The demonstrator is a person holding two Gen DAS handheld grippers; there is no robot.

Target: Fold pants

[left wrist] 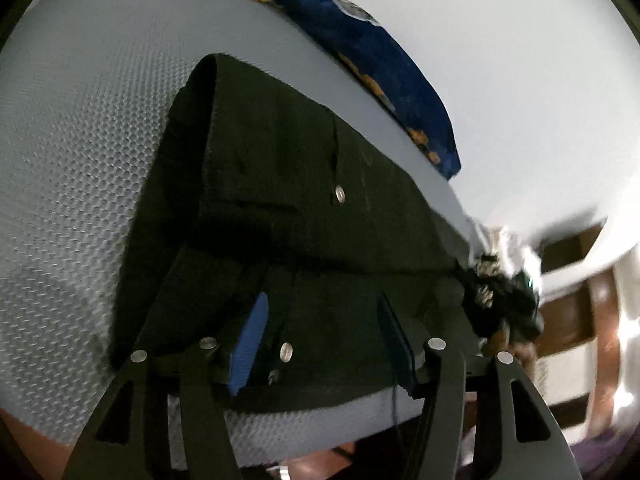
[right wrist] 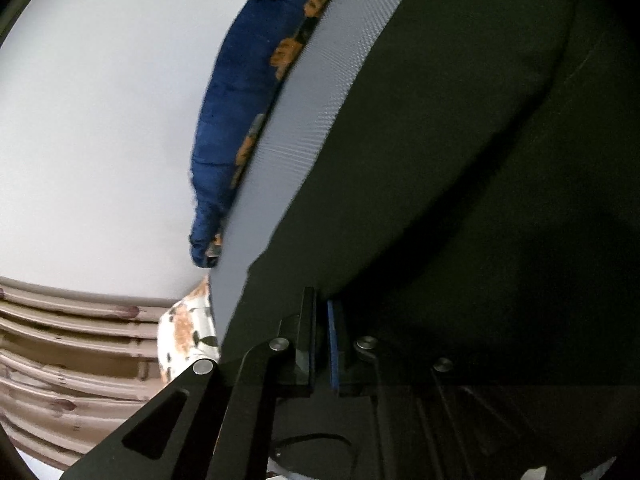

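Black pants (left wrist: pixel 300 180) lie folded on a grey honeycomb-textured mat (left wrist: pixel 80 160), with silver buttons showing. My left gripper (left wrist: pixel 322 342) hovers over the near end of the pants, its jaws open. The blue pads (left wrist: pixel 250 344) stand wide apart on either side of a button and do not press the cloth. In the right wrist view the pants (right wrist: pixel 440 140) fill the right side. My right gripper (right wrist: pixel 320 336) is shut, with the pants' edge pinched at its tips. In the left wrist view a blurred hand (left wrist: pixel 500 304) sits at the pants' right corner.
A dark blue cloth with orange flowers (left wrist: pixel 380 60) (right wrist: pixel 240 100) lies along the far side of the mat (right wrist: pixel 320 100), against a white wall (left wrist: pixel 520 80). Past the mat's end are a white floral fabric (right wrist: pixel 184 332) and brown-and-cream stripes (right wrist: pixel 60 360).
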